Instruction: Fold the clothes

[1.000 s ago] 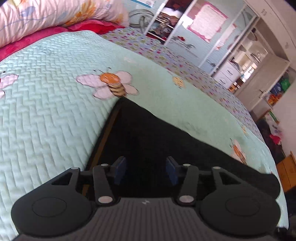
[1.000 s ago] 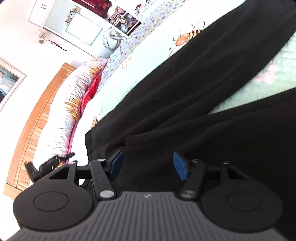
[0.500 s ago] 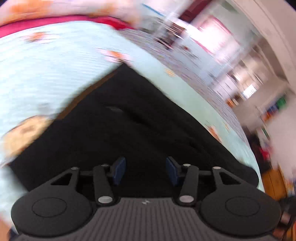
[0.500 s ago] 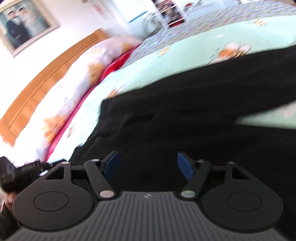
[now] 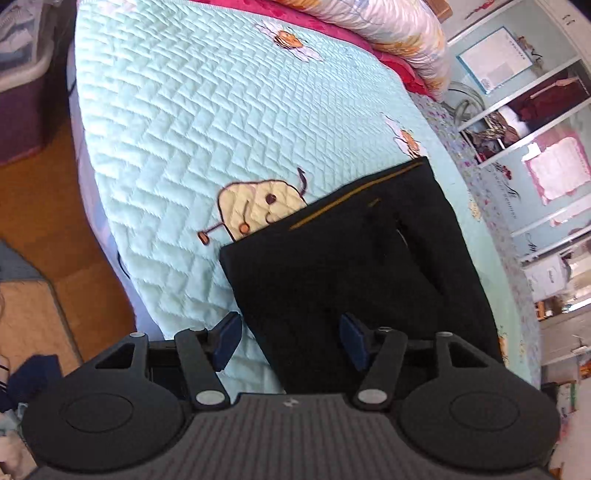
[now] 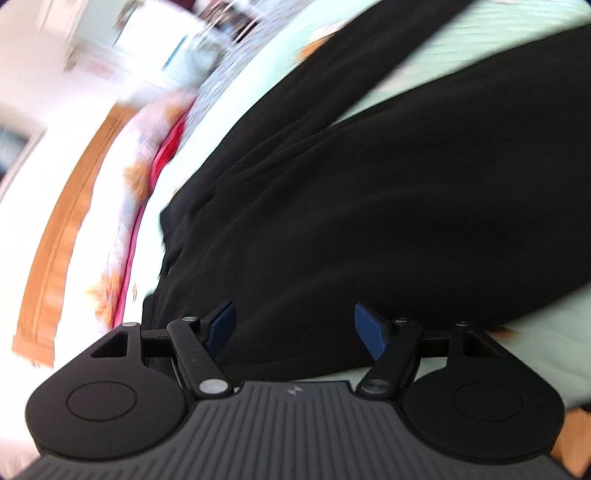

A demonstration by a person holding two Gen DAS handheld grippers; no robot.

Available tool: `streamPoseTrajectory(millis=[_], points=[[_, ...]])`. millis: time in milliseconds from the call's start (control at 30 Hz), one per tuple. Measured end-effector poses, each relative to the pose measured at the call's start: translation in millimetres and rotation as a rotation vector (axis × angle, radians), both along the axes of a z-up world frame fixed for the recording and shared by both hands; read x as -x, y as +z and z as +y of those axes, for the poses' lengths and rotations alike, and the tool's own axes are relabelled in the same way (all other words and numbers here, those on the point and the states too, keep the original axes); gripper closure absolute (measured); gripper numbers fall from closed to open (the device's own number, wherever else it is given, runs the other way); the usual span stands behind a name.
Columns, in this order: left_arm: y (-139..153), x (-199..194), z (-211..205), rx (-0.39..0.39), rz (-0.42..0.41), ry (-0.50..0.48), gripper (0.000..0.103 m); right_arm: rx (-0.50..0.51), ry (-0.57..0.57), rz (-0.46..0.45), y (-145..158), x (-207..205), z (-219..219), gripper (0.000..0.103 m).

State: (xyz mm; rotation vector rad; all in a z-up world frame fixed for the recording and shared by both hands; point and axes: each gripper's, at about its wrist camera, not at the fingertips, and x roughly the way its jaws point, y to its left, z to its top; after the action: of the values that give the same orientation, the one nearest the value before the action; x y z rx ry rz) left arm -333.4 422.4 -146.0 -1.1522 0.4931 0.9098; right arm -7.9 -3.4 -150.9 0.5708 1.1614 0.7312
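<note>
Left gripper (image 5: 289,340), jaws opening and empty, poised over near left corner of black trousers (image 5: 354,273) lying flat on bed (image 5: 177,122), long axis running away up-right; right gripper (image 6: 294,328), jaws apart and empty, over trouser body.

One black garment (image 5: 354,266) lies on one mint quilt (image 5: 192,122), and in the right wrist view it shows two long dark parts. On the quilt in the left wrist view I count two bee pictures (image 5: 286,38) and one yellow cartoon figure (image 5: 255,210). There is one flowered pillow (image 5: 399,26), and two grippers, the left gripper (image 5: 290,341) and the right gripper (image 6: 295,326).
</note>
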Motion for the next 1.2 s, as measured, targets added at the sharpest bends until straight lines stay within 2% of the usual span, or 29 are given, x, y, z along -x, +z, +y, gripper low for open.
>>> streamPoseTrajectory(millis=[100,167,300,467,633,667,700,733,767,833,867,967,1133,1200], points=[[-6.8,-5.1,4.0,0.003,-0.009,-0.002,0.039,-0.011,-0.119,0.043,-10.3,3.1,-44.6,0.03],[-11.7,-8.7,7.1,0.015,-0.018,0.005,0.032,-0.036,-0.185,0.098,-19.0,4.8,-67.8,0.03],[-20.1,-13.7,7.1,0.005,-0.006,0.002,0.03,-0.064,-0.257,0.154,-27.2,5.4,-95.1,0.03],[-30.5,-2.7,11.8,0.01,-0.077,0.007,0.024,-0.07,-0.249,0.152,-28.5,8.1,-102.4,0.03],[-37.2,17.0,13.2,0.057,-0.197,0.083,0.025,-0.06,-0.218,0.144,-26.2,10.6,-99.5,0.03],[-39.2,19.6,13.3,0.058,-0.212,0.087,0.027,-0.061,-0.219,0.14,-25.3,11.0,-100.9,0.03],[-39.3,21.3,13.2,0.051,-0.214,0.087,0.036,-0.061,-0.22,0.14,-25.2,12.1,-98.4,0.03],[-37.8,21.2,13.0,0.036,-0.197,0.076,0.054,-0.058,-0.22,0.142,-25.5,12.5,-97.1,0.03],[-36.3,21.1,12.8,0.021,-0.183,0.063,0.082,-0.055,-0.222,0.143,-26.9,11.6,-93.7,0.03],[-31.0,24.3,9.8,-0.009,-0.209,0.05,0.09,-0.05,-0.229,0.143,-26.6,12.5,-94.2,0.03],[-27.2,26.2,7.8,-0.025,-0.23,0.048,0.091,-0.047,-0.237,0.143,-26.0,12.2,-94.7,0.03],[-12.4,23.3,2.5,-0.088,-0.233,0.029,0.092,-0.038,-0.283,0.132,-22.7,8.6,-99.7,0.03],[-3.3,12.6,3.5,-0.098,-0.219,0.014,0.09,-0.019,-0.466,0.112,-21.8,12.4,-143.5,0.03],[-14.2,10.9,9.2,-0.037,-0.204,0.03,0.064,-0.011,-0.553,0.094,-21.2,10.1,-167.6,0.03]])
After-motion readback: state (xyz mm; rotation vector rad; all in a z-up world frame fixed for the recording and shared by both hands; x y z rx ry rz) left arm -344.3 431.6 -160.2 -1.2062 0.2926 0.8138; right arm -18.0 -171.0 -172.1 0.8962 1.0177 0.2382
